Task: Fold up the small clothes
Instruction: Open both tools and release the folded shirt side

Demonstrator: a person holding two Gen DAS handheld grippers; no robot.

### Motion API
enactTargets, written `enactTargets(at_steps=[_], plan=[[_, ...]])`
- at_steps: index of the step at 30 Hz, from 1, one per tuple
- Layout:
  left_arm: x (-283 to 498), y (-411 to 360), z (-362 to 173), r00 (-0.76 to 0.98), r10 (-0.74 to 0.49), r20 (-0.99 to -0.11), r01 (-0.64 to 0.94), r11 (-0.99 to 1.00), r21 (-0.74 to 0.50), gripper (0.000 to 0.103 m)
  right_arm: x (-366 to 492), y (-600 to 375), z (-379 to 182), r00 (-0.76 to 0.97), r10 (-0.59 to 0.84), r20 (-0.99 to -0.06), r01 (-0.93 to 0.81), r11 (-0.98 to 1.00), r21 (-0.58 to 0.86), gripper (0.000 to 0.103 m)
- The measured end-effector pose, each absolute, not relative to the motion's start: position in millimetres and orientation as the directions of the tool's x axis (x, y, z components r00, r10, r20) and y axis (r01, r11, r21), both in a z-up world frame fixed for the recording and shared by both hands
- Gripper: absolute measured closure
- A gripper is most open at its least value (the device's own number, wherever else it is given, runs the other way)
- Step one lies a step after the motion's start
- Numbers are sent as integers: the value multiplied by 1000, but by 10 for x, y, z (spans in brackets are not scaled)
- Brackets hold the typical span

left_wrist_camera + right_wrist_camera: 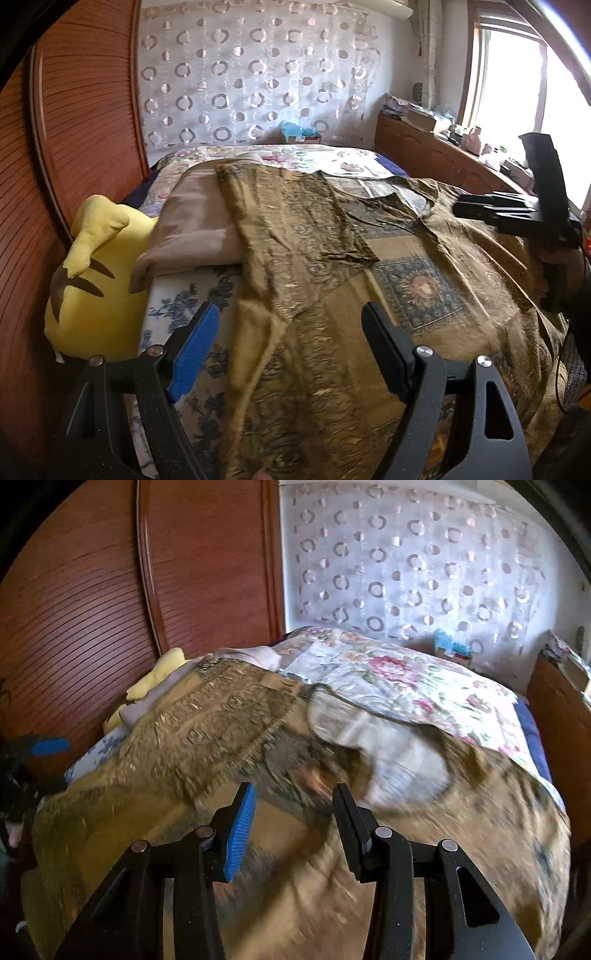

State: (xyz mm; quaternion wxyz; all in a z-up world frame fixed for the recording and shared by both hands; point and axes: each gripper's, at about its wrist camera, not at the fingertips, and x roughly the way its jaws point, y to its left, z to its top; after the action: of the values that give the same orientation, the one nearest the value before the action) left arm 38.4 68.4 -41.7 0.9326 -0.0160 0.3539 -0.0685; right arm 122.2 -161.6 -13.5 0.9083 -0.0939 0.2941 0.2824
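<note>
A gold-brown patterned garment (332, 280) lies spread over the bed, with one sleeve folded across its left side (295, 221). It also fills the right wrist view (207, 731), blurred near the neckline (388, 753). My left gripper (291, 332) is open and empty, just above the garment's left part. My right gripper (291, 812) is open and empty, above the garment's middle. The right gripper also shows in the left wrist view (517, 214), at the right, above the garment.
A yellow plush toy (92, 288) and a folded beige blanket (192, 229) lie at the bed's left side by the wooden wardrobe (74, 129). A floral bedspread (406, 679) covers the far end. A cluttered wooden shelf (443, 147) runs under the window.
</note>
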Motion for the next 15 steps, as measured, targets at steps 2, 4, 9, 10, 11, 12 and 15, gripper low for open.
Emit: enactTargets(at_steps=[2, 4, 9, 10, 11, 12, 15], plan=[[424, 611, -417, 736, -150, -661, 133, 988, -76, 23, 1085, -1804, -140, 677, 448, -584, -551, 835, 1, 56], [470, 535, -422, 729, -164, -664, 152, 985, -76, 23, 964, -2026, -154, 689, 426, -586, -522, 853, 7, 53], [627, 313, -445, 704, -200, -682, 202, 976, -78, 23, 678, -2559, -194, 725, 344, -597, -431, 902, -4, 51], [663, 276, -453, 698, -206, -686, 211, 974, -78, 23, 613, -2660, -196, 731, 327, -599, -412, 911, -6, 51], [698, 241, -459, 692, -211, -690, 218, 973, -79, 23, 541, -2774, -199, 738, 308, -601, -393, 920, -10, 51], [742, 199, -475, 684, -218, -696, 227, 970, -81, 23, 494, -2869, -192, 745, 289, -601, -372, 928, -15, 51], [863, 104, -511, 660, -240, -711, 248, 964, -96, 23, 349, -3205, -194, 760, 240, -604, -311, 950, -13, 51]])
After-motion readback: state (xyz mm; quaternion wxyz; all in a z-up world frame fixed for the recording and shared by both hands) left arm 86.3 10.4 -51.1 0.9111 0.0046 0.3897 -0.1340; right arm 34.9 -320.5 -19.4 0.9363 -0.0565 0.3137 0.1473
